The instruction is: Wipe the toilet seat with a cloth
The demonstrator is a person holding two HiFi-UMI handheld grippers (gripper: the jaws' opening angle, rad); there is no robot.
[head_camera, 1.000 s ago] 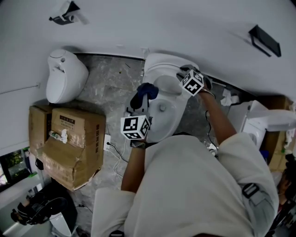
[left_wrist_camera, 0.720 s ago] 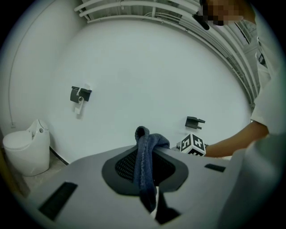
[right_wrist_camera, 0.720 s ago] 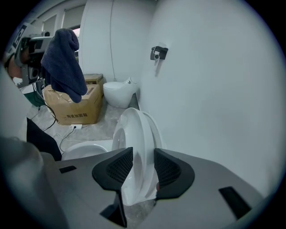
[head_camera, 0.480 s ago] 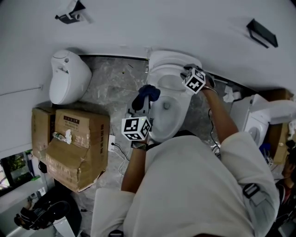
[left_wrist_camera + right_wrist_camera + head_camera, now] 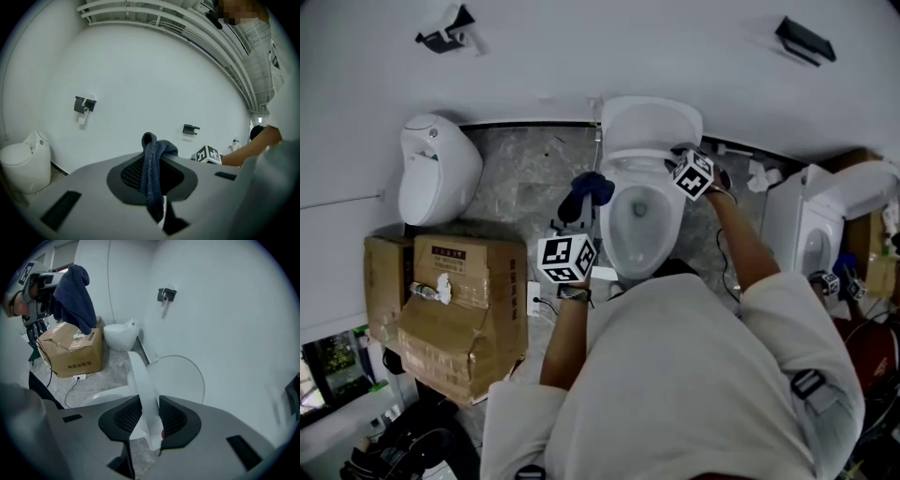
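Note:
The white toilet (image 5: 642,225) stands against the wall with its lid (image 5: 652,124) (image 5: 180,378) up. My right gripper (image 5: 677,159) (image 5: 147,420) is at the bowl's right rear. Its jaws are closing on the white toilet seat (image 5: 143,380), whose ring runs edge-on up between the pads. My left gripper (image 5: 579,208) (image 5: 153,187) hangs left of the bowl, shut on a dark blue cloth (image 5: 589,187) (image 5: 152,173) that folds over its tips and also shows as a draped cloth (image 5: 74,296) in the right gripper view.
A second white toilet (image 5: 436,173) (image 5: 119,336) stands to the left, with taped cardboard boxes (image 5: 450,300) (image 5: 75,350) in front of it. Cables and a socket strip (image 5: 532,298) lie on the marbled floor. A white appliance (image 5: 811,234) stands at the right. A paper holder (image 5: 83,105) hangs on the wall.
The head view has tilted, so the toilet now sits squarer in it. My right gripper has stayed at the seat's right rear. My left gripper still holds the cloth beside the bowl.

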